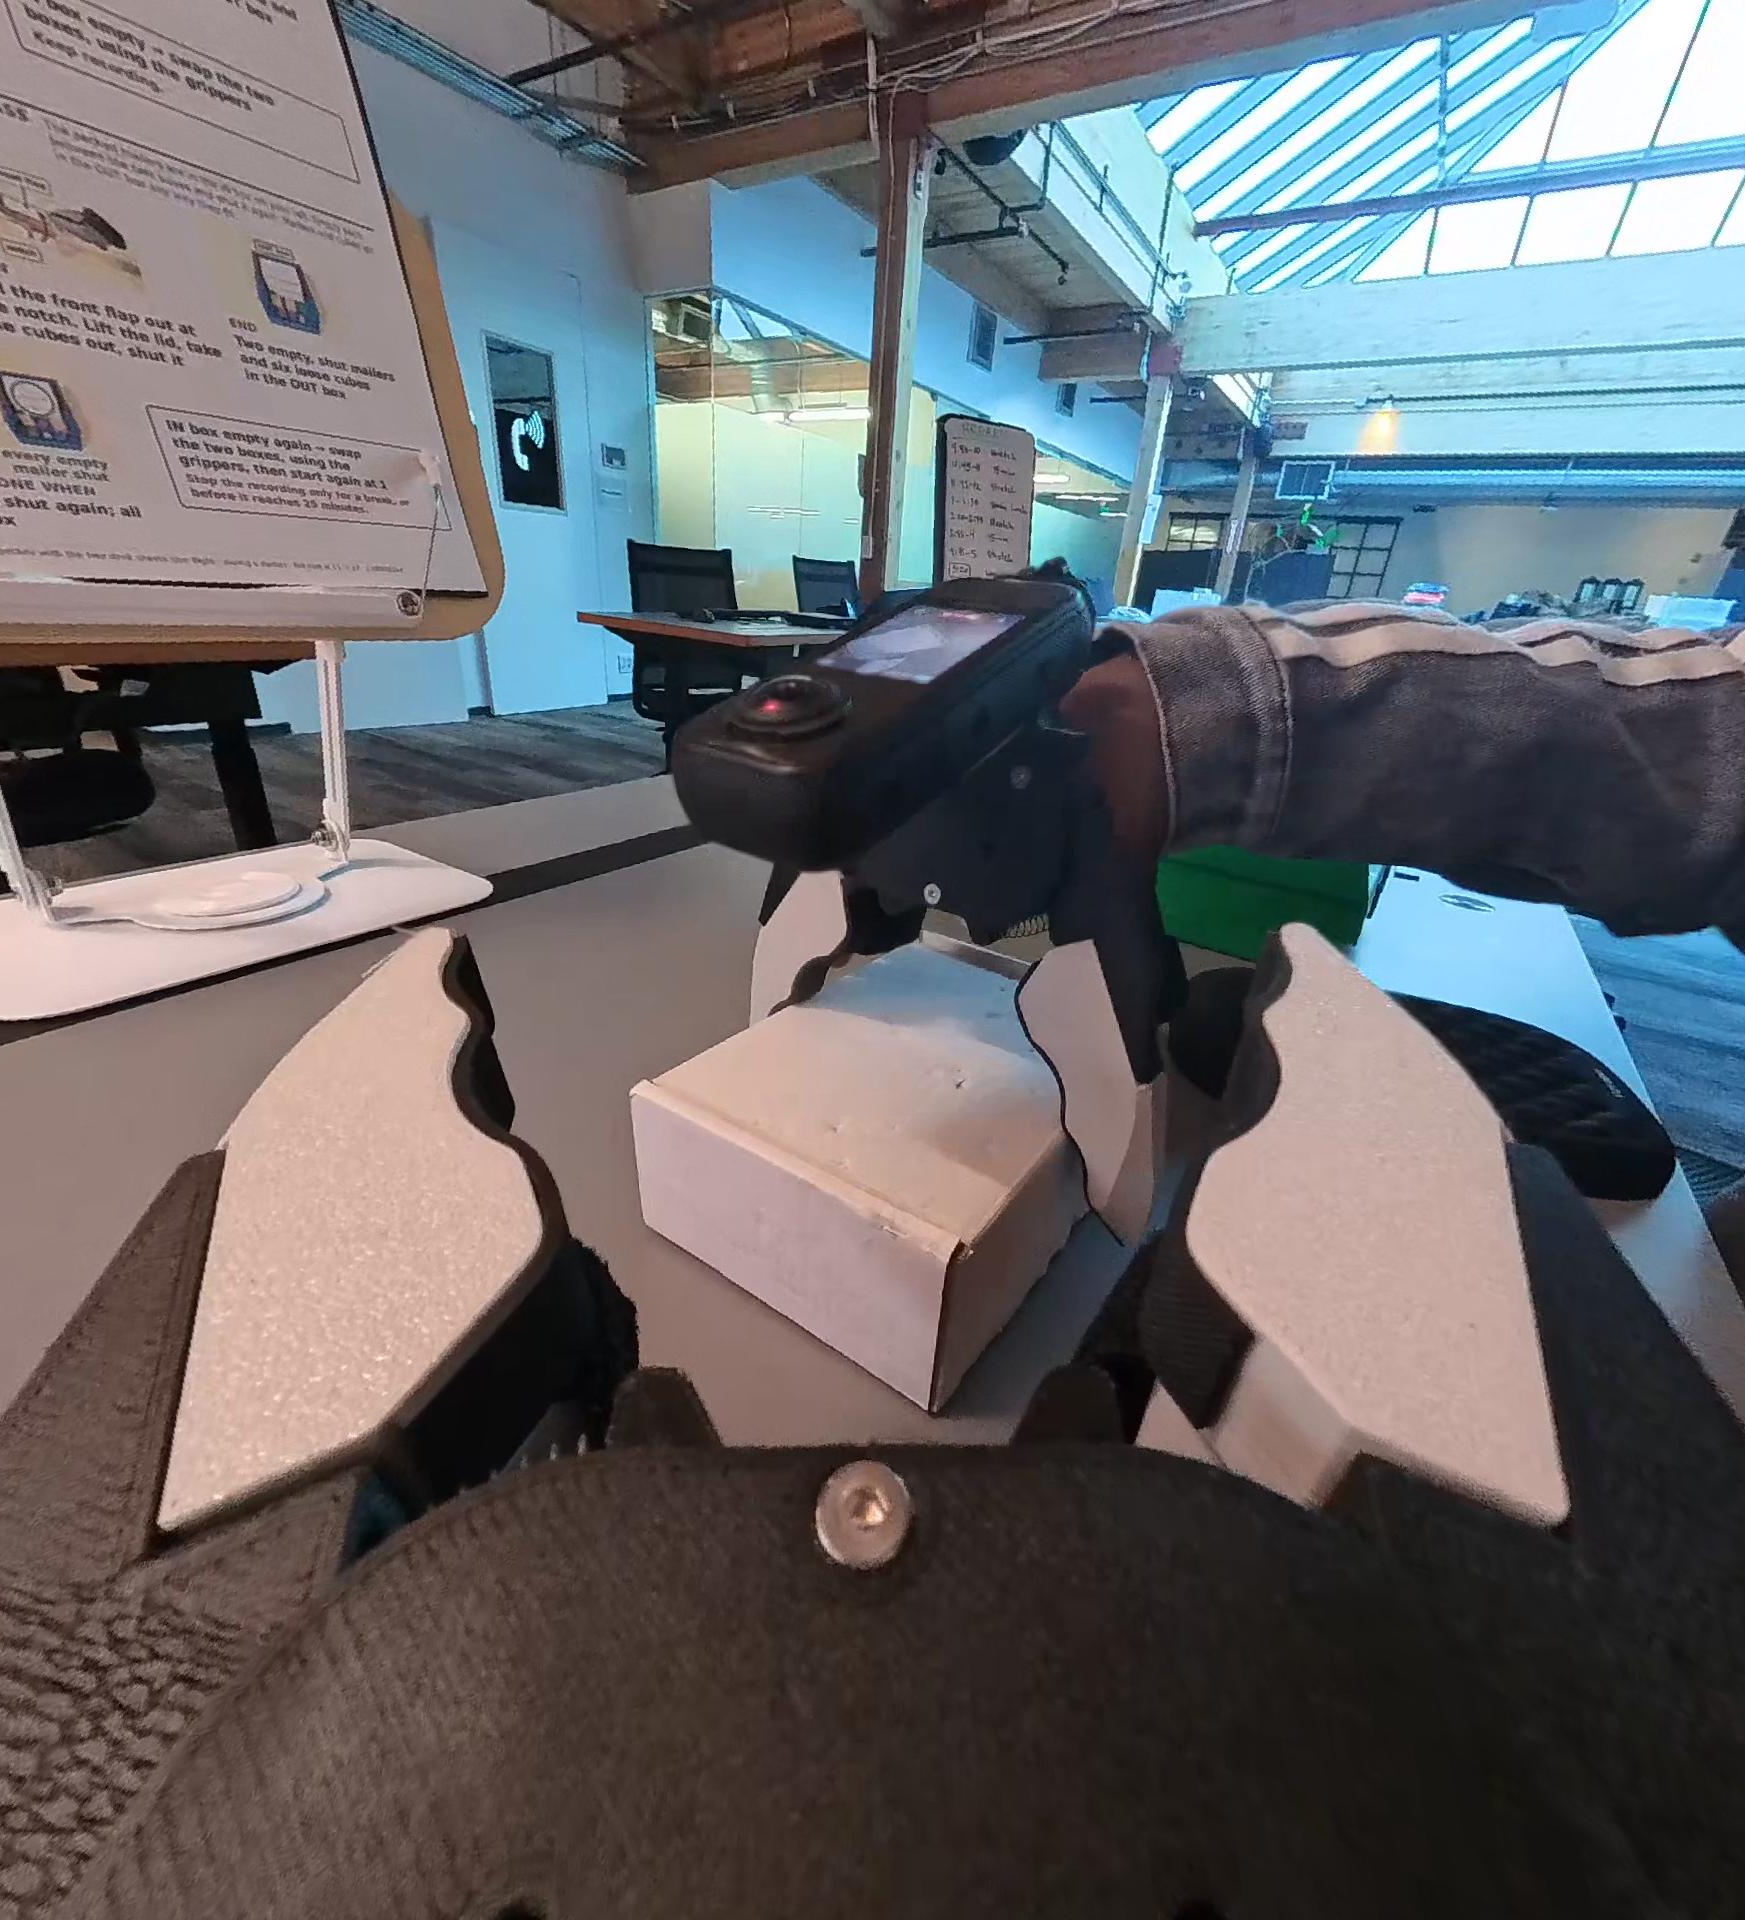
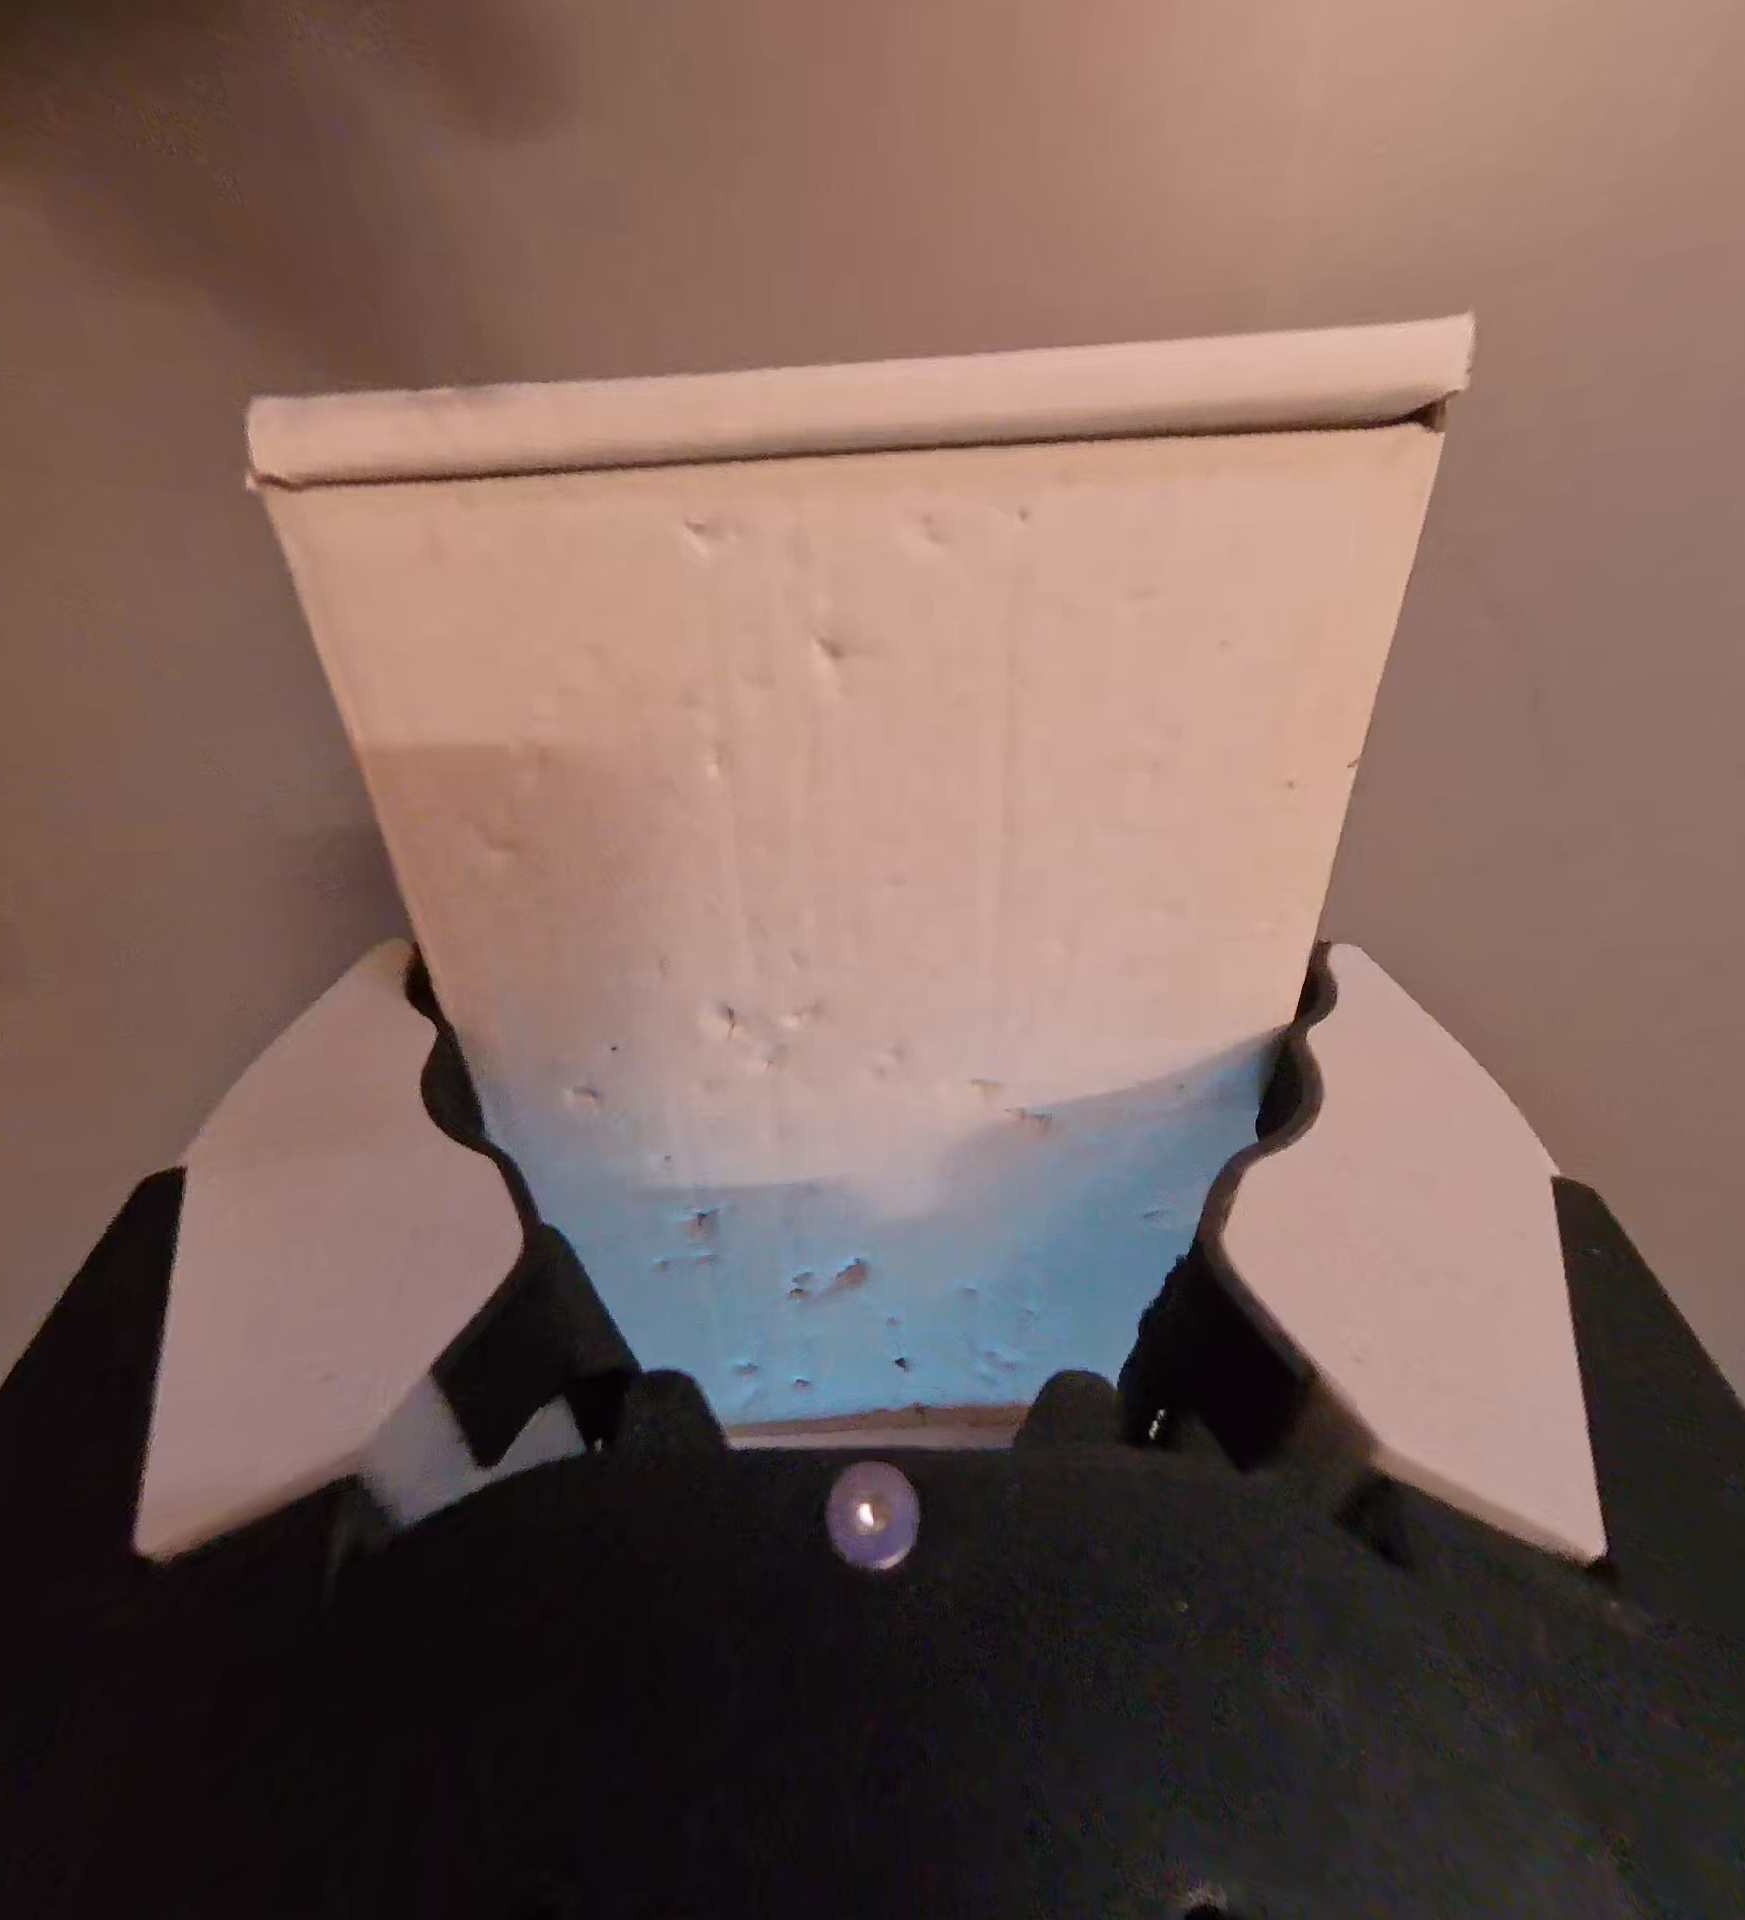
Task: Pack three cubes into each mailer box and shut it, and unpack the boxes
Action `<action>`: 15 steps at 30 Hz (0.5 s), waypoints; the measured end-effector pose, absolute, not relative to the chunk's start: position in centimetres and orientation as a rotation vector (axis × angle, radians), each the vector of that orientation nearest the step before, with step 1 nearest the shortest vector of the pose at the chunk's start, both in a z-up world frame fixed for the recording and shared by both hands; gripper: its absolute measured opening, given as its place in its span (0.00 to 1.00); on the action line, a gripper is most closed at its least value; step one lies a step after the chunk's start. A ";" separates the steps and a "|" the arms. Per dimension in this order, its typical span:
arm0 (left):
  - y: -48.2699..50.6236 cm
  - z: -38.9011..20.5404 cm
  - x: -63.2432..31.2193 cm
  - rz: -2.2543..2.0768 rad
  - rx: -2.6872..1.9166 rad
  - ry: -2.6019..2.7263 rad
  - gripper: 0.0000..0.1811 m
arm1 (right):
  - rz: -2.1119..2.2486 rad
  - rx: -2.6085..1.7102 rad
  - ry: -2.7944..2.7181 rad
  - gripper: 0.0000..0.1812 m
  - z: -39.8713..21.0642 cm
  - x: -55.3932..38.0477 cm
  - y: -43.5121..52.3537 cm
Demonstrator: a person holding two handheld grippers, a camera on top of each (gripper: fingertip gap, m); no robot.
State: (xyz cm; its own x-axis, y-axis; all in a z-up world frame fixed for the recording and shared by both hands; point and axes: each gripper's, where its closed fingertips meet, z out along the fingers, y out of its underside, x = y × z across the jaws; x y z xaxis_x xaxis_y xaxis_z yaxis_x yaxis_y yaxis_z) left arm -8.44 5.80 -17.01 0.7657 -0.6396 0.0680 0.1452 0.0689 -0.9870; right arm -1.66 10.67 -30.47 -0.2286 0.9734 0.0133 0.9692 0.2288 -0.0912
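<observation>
A shut white mailer box (image 1: 847,1164) lies on the grey table (image 1: 99,1164). My left gripper (image 1: 868,940) is open and empty, low over the table, with the box just ahead between its fingers and apart from both. My right gripper (image 1: 951,1091) reaches down over the box from above, one finger against each side. In the right wrist view the dented lid of the box (image 2: 847,779) fills the middle and the right gripper (image 2: 868,956) is closed against both its side walls. No cubes show.
An instruction sheet (image 1: 151,312) on a white stand (image 1: 203,925) is at the back left of the table. A green bin (image 1: 1263,894) and a black mesh chair back (image 1: 1533,1091) are behind the box. A person's sleeve (image 1: 1470,748) crosses from the right. The left gripper's tips are roughly 15 centimeters from the right gripper's.
</observation>
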 end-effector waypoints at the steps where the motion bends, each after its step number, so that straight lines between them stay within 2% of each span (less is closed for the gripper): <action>1: 5.8 -17.0 -8.4 -0.619 -1.387 0.445 0.74 | 0.109 -1.902 -2.404 0.81 -30.4 -1.7 10.7; 15: 6.0 -17.3 -8.5 -0.605 -1.406 0.441 0.74 | 0.048 -1.765 -2.525 0.76 -28.7 -0.7 10.7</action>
